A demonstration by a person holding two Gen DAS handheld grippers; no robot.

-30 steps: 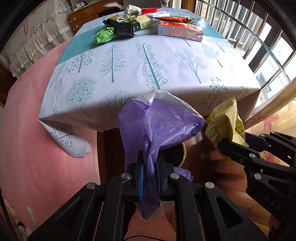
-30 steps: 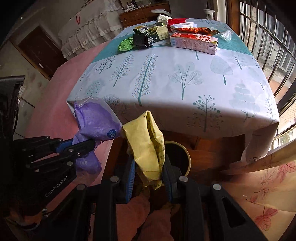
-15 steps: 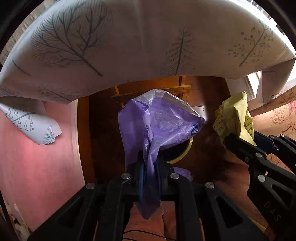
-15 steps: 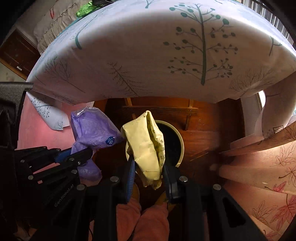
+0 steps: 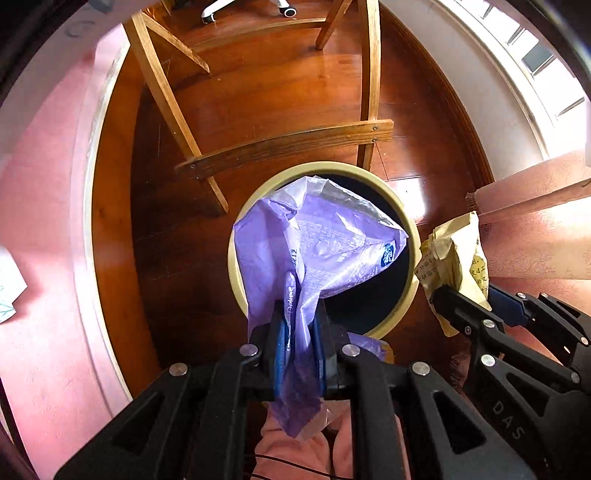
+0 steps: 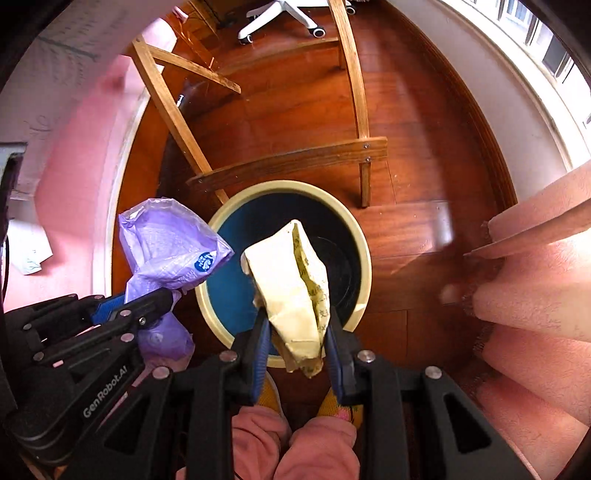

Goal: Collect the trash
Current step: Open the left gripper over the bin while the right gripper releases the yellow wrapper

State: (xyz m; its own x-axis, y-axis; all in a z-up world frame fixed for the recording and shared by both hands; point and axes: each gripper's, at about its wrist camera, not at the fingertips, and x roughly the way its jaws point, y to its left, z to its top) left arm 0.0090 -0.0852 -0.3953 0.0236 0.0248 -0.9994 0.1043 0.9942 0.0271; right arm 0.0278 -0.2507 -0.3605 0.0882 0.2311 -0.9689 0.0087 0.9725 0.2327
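Observation:
Pointing down, my left gripper (image 5: 299, 314) holds a crumpled purple plastic bag (image 5: 325, 243) over the left half of a round cream-rimmed bin (image 5: 406, 229). Its jaws are opening slightly, with the pads still on the bag. My right gripper (image 6: 295, 321) is shut on a yellow paper wrapper (image 6: 291, 288), which hangs over the dark mouth of the bin (image 6: 364, 258). In the right wrist view the purple bag (image 6: 170, 251) sits left of the bin rim. The left wrist view shows the yellow wrapper (image 5: 454, 258) just right of the rim.
The bin stands on a brown wood floor under the table, in front of the table's wooden crossbar (image 5: 284, 144) and legs. Pink fabric (image 6: 535, 277) hangs at the right. A white chair base (image 6: 280, 14) is far back. A person's pink-trousered legs (image 6: 317, 443) are below the grippers.
Both grippers have sunk from table height to just above the bin, each still holding its trash. The tablecloth and tabletop have left both views.

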